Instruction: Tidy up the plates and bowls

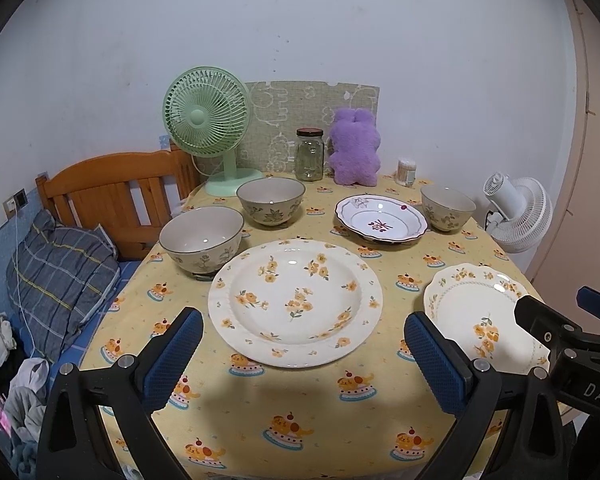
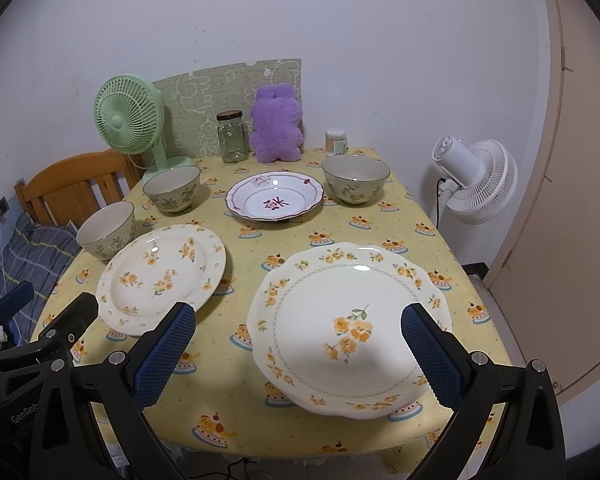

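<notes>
On the yellow tablecloth lie a deep cream plate with yellow flowers (image 1: 295,301) (image 2: 162,276), a flat scalloped plate with yellow flowers (image 1: 482,314) (image 2: 348,326), and a white plate with a purple rim (image 1: 381,218) (image 2: 275,196). Three floral bowls stand there: near left (image 1: 201,240) (image 2: 106,230), back left (image 1: 271,201) (image 2: 172,188), back right (image 1: 447,207) (image 2: 356,178). My left gripper (image 1: 304,354) is open and empty, in front of the deep plate. My right gripper (image 2: 298,352) is open and empty, over the near part of the scalloped plate.
A green fan (image 1: 208,120), a glass jar (image 1: 309,155), a purple plush toy (image 1: 355,148) and a small container (image 1: 406,171) stand along the table's back edge. A white fan (image 2: 474,178) stands right of the table. A wooden bed frame (image 1: 112,196) is on the left.
</notes>
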`<state>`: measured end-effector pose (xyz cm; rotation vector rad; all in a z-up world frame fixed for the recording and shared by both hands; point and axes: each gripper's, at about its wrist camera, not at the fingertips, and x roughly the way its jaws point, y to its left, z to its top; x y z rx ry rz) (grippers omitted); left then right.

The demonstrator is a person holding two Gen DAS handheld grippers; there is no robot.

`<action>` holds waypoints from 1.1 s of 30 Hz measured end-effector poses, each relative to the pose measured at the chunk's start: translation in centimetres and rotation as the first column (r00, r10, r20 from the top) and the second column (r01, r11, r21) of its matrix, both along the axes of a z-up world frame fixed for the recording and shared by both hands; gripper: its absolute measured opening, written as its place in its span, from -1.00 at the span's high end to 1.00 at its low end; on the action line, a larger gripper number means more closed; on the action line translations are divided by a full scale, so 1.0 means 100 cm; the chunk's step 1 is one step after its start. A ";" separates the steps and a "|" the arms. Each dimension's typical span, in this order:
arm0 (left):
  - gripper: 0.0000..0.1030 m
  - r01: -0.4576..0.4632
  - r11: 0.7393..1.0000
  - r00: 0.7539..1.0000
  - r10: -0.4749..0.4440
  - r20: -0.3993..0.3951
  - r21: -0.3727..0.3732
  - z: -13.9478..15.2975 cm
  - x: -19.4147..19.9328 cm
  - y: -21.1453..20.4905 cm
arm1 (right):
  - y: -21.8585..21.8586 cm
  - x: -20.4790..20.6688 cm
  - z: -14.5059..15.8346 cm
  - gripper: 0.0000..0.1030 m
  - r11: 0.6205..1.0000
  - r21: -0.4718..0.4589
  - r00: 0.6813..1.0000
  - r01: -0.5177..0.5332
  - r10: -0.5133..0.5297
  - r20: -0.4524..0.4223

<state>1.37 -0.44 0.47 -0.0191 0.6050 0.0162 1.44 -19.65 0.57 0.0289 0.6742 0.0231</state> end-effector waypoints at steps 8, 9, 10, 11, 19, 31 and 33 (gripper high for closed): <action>-0.97 0.021 1.000 1.000 -0.021 -0.002 -0.003 -0.001 0.004 0.001 | 0.003 0.002 0.000 -1.00 1.000 -0.005 1.000 0.010 -0.010 -0.003; -0.97 0.035 0.999 0.999 -0.035 -0.006 -0.002 -0.002 0.005 -0.001 | 0.003 0.002 0.000 -1.00 1.000 -0.007 1.000 0.012 -0.013 -0.003; -0.90 0.050 0.999 0.999 -0.050 -0.009 0.003 -0.003 0.007 -0.003 | 0.004 0.003 0.000 -1.00 1.000 -0.007 1.000 0.016 -0.016 -0.004; -0.87 0.059 0.998 0.998 -0.059 -0.010 0.008 -0.003 0.008 -0.005 | 0.004 0.004 -0.001 -1.00 1.000 -0.007 1.000 0.023 -0.023 -0.005; -0.86 0.112 0.994 0.993 -0.113 -0.042 -0.018 -0.011 0.026 -0.019 | -0.005 0.008 -0.007 -1.00 0.997 -0.013 0.997 0.075 -0.076 -0.021; -0.83 0.106 0.994 0.987 -0.108 -0.119 -0.023 -0.020 0.064 -0.075 | -0.057 0.041 -0.014 -0.87 0.995 -0.021 0.992 0.100 -0.101 -0.074; -0.80 0.088 0.996 0.987 -0.092 -0.134 -0.034 -0.021 0.070 -0.085 | -0.067 0.049 -0.014 -0.85 0.995 -0.017 0.992 0.096 -0.097 -0.086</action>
